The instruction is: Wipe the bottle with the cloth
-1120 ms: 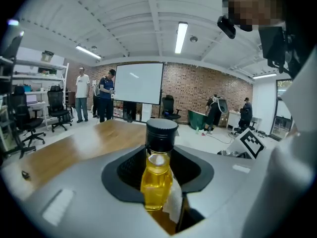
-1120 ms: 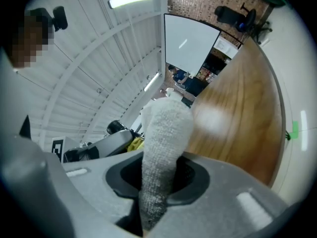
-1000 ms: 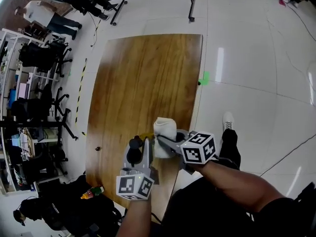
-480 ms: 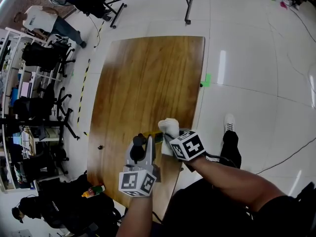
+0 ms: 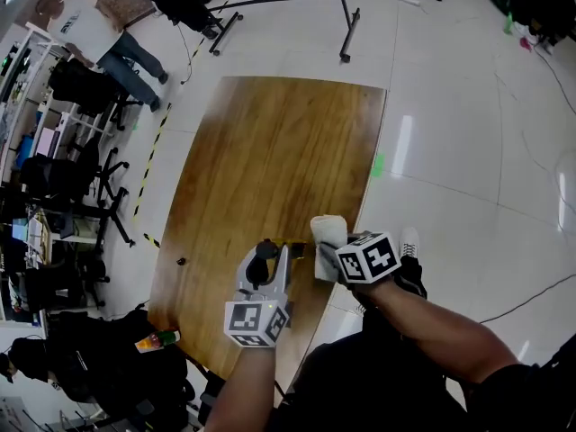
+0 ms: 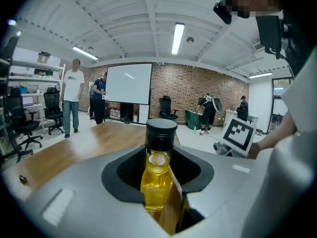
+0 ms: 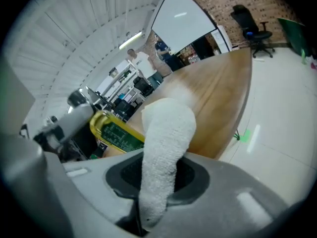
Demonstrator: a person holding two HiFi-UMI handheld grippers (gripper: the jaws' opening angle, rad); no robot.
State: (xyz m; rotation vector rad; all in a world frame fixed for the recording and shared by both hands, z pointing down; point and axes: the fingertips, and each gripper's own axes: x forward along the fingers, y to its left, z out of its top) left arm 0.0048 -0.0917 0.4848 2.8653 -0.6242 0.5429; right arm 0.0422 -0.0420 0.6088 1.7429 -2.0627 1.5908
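no readable text, bottle label [image 7: 118,134] blurred

Brown wooden tabletop [image 5: 270,151] open ahead; black-capped yellow bottle [image 6: 158,182] and white terry cloth [image 5: 328,234] crowd its near end.

Both forearms reach forward side by side. The left gripper [image 5: 268,261] clamps the bottle [image 6: 157,175] between its jaws; the right gripper [image 5: 326,261] pinches the cloth [image 7: 166,143] between its jaws.

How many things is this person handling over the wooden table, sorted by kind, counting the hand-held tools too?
Bottle: 1, yellow liquid, black cap, gripped in the left gripper
Cloth: 1, white, gripped in the right gripper
Grippers: 2
Total: 4
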